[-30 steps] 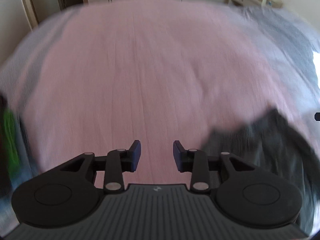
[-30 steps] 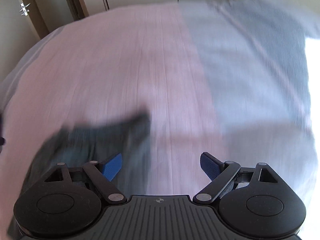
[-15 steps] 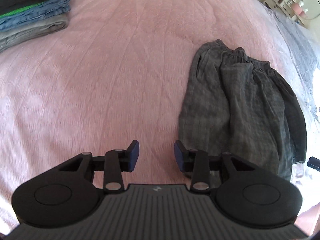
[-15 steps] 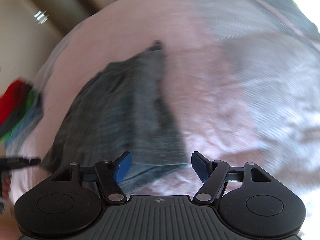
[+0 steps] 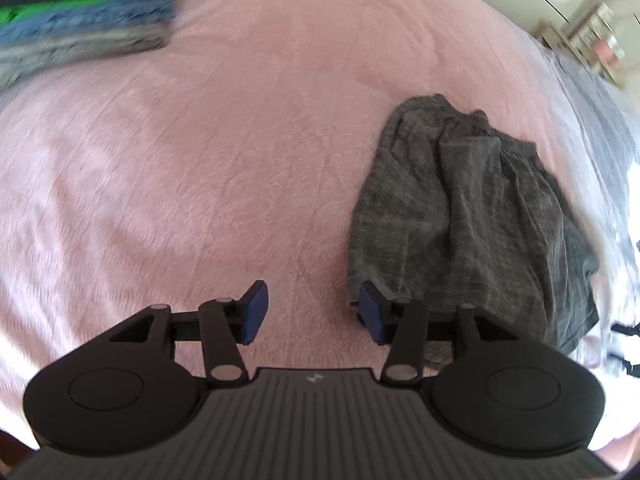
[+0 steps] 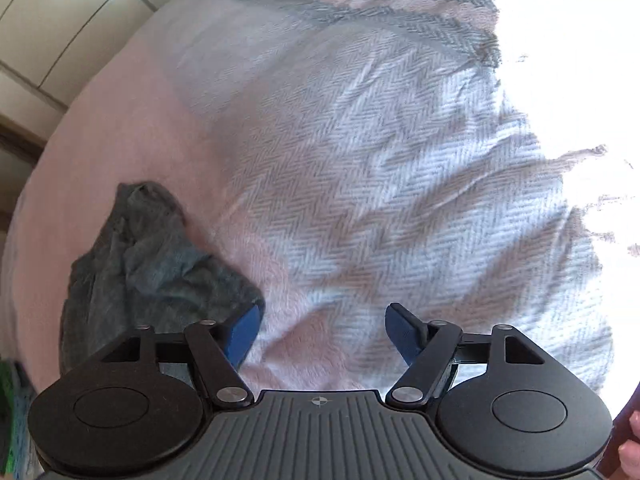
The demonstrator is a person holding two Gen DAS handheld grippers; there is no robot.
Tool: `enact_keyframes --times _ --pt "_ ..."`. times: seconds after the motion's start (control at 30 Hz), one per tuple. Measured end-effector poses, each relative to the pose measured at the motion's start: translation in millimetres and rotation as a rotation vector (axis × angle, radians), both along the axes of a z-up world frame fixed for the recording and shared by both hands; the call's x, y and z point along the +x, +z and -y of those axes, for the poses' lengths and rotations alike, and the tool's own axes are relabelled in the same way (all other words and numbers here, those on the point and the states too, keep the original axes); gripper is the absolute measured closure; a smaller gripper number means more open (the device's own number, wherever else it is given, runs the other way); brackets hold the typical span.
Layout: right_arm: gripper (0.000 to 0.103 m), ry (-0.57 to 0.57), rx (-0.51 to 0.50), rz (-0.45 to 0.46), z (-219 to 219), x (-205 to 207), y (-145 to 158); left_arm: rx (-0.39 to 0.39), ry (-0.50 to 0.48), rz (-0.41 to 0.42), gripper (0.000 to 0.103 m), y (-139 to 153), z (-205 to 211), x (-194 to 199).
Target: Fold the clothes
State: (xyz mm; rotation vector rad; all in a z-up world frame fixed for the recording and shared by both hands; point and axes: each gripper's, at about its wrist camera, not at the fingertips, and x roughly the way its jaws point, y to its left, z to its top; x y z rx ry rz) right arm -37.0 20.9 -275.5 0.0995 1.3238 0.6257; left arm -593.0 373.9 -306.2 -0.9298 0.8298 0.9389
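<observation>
Left wrist view looks down on a wide bed covered by a pink bedspread with a soft, faintly quilted nap. On it, to the right, lies a pair of dark grey shorts, a thin heathered cloth, rumpled, with a gathered waistband at the far end and its hem at the near end. The left gripper, black plastic with blue rubbery pads, hangs over the bedspread at the near left corner of the shorts; its jaws stand apart and have just been opening, with only pink cover between them, and its right pad sits at the edge of the hem, whether touching it I cannot tell. At the far left is a stack of folded clothes, blurred, in layers of grey, blue, green and a dark top.

From the right wrist view, the shorts are at the left, bunched into soft ridges, the pink bedspread running past them to the far edge. A pale blue-white throw in a herringbone weave, creased, covers the right side and washes out in strong light at the far right. The right gripper is released, its jaws wide, having lately been closing somewhat, nothing clasped; its left pad is at the near right edge of the shorts. Fingertips of a hand show at the near right corner
</observation>
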Motion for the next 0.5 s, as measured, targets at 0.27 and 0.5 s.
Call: enact_keyframes --times 0.27,0.5 --pt "0.030 0.010 0.165 -0.055 -6.7 -5.9 -14.1 -0.109 0.222 0.215 0.056 -26.0 -5.6 -11.6" --pt "0.081 -0.018 0.148 -0.092 -38.3 2.2 -48.3 -0.184 0.250 0.351 0.099 -49.6 -13.9 -5.1"
